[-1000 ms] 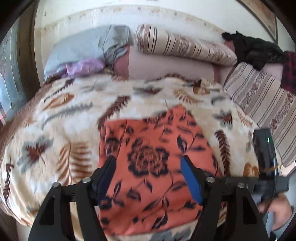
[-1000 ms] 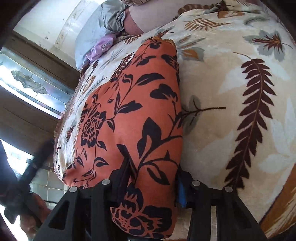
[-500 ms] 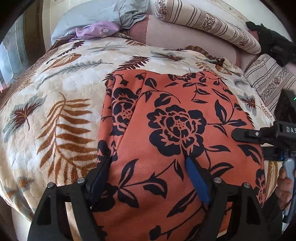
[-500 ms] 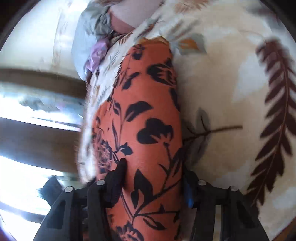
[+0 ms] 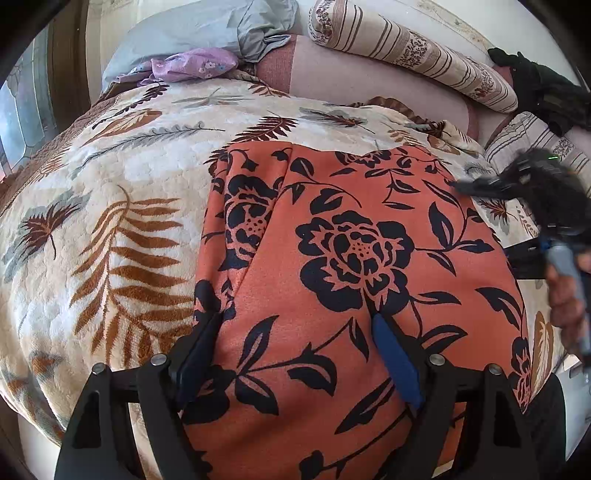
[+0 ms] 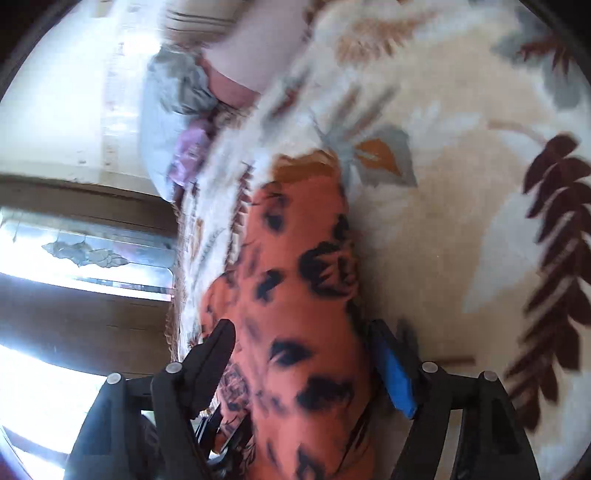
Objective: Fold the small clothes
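Orange cloth (image 5: 354,258) lies flat on the blanket (image 5: 110,221) at its near edge. Left gripper (image 5: 295,325) stands wide over it, gripping nothing. Right gripper (image 6: 303,332) is opening, cloth between its fingers, pads apart from it. Open blanket lies beyond; pillows (image 5: 406,48) and dark clothes (image 5: 543,88) line the far side. No writing is legible.

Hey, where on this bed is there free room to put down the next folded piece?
Best patch: the bare leaf-print blanket left of the orange floral garment, below the lilac cloth and grey pillow. A narrower strip lies between the garment's top edge and the striped bolster. The right side is crowded: the right hand-held gripper, striped cushions, black clothes.
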The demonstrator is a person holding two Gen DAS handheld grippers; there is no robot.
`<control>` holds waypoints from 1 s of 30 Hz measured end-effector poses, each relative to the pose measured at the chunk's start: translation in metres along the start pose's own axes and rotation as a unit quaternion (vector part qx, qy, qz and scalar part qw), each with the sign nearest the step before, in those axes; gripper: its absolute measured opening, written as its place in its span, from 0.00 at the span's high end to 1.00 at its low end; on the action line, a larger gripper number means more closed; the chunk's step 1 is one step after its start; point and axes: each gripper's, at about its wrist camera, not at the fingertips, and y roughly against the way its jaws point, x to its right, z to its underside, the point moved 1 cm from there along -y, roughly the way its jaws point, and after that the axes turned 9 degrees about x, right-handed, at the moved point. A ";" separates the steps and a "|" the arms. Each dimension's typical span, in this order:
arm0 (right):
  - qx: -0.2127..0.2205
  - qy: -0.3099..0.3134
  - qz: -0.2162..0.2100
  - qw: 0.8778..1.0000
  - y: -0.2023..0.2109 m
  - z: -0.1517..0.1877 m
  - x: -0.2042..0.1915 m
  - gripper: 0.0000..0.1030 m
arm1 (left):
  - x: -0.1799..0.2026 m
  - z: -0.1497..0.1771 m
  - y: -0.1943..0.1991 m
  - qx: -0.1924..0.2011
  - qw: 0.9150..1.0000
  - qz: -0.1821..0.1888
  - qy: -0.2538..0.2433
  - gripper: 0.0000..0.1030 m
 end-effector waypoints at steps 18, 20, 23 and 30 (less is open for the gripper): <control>-0.005 0.087 0.056 0.995 0.027 0.060 -0.025 0.49 | -0.002 -0.003 -0.005 -0.006 1.000 0.001 0.000 0.16; 0.013 0.129 0.067 0.989 0.036 0.069 -0.032 0.53 | -0.002 -0.007 -0.005 -0.019 1.000 0.001 -0.001 0.15; 0.037 0.177 0.103 0.978 0.043 0.077 -0.063 0.50 | -0.007 -0.022 0.007 -0.035 0.999 -0.001 0.032 0.17; 0.003 0.190 0.100 0.977 0.044 0.101 -0.031 0.20 | -0.018 0.008 0.006 -0.075 0.996 -0.015 0.050 0.16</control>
